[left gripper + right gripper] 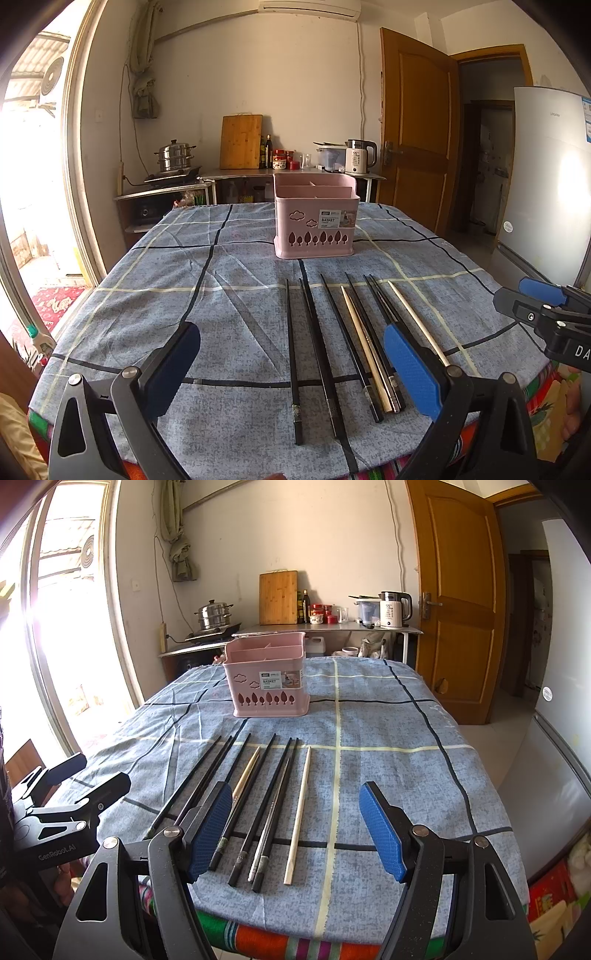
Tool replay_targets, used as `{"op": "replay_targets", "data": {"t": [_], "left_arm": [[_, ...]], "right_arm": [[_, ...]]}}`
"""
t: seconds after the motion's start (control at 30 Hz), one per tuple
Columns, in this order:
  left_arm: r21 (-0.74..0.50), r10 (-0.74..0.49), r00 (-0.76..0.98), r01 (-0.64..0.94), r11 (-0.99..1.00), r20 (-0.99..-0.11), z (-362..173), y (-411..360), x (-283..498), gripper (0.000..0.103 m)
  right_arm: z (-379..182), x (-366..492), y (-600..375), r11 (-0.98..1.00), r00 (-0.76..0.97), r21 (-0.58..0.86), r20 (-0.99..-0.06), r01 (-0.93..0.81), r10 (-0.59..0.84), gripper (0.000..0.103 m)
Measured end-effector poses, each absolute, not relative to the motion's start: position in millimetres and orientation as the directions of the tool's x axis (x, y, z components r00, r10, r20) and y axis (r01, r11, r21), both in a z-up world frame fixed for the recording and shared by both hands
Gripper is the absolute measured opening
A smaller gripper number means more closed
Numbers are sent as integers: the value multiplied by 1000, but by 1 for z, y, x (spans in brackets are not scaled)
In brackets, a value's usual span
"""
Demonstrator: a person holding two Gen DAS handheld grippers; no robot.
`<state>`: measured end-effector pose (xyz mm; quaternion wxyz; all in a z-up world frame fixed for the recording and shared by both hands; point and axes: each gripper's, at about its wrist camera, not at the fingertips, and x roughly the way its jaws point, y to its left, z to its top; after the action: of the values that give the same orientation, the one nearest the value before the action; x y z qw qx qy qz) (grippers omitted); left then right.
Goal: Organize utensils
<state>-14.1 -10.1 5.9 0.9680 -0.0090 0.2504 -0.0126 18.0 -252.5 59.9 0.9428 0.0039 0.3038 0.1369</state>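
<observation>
Chopsticks (325,350) fanned flat on the cloth (147,295) (mostly black, two pale), tips toward 12 o'clock. Pink basket (316,218) upright just beyond them at 12, apart. Left gripper (291,365) hovers at 6 o'clock, jaws wide apart, holding nothing. Right gripper (295,830) likewise spread, empty, over the handle ends.

You've got the chopsticks (332,350) (258,805) side by side on the table (147,295) (388,720), basket (314,218) (266,681) behind them, counter (295,172) (325,628) behind the table.
</observation>
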Motion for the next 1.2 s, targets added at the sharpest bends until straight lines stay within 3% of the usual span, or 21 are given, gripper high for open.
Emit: {"op": "replay_targets", "data": {"t": [0.8,1.13,1.2], "left_arm": [[-31,-47,842,36,999,-537,-10,-2,12,101],[-70,-65,766,26,997,-640,-24,16,73,101],[-99,-73,740,9,995,-668,-28,22,88,95]], "right_arm": [[44,36,-247,963,749,93,-611,-254,256,72],[35,76,-233,956,710,93,-650,-278,270,72],[33,86,-230,955,700,98,-660,-281,274,72]]}}
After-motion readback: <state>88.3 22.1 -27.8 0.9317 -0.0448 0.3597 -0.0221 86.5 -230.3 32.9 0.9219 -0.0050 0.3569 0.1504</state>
